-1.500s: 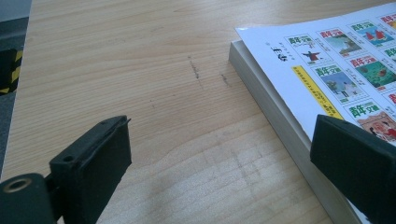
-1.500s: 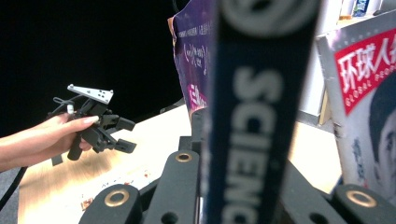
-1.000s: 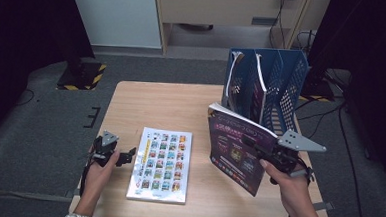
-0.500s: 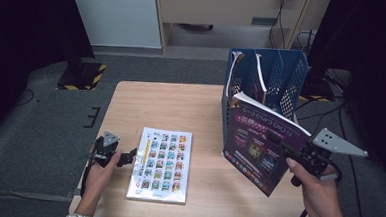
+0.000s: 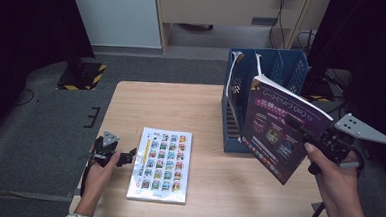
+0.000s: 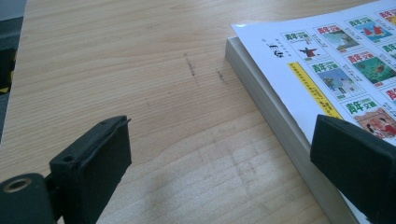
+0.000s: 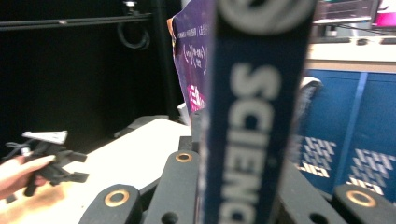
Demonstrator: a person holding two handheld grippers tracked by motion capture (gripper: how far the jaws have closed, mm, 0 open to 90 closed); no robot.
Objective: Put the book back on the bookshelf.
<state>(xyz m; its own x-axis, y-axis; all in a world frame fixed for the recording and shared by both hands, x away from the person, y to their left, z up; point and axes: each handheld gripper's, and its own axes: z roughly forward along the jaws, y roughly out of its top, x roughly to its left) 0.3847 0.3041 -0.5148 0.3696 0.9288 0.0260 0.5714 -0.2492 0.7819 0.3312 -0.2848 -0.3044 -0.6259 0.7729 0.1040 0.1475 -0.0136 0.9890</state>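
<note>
We see the table (image 5: 181, 108) w/ a blue file rack (image 5: 278, 73) at its 2 o'clock corner. Just at 5 o'clock of the rack, the purple book (image 5: 280, 128) hangs upright & tilted above the table edge, its front cover facing 9 o'clock, its blue spine (image 7: 252, 116) clamped btwn the jaws of our right gripper (image 5: 302, 133). The white book (image 5: 161, 164) lies flat at the table's 7 o'clock. Our left gripper (image 5: 132, 158) rests at that book's 9 o'clock edge, jaws spread wide; one jaw sits on the bare wood, the other over the cover corner, gripping nothing.
</note>
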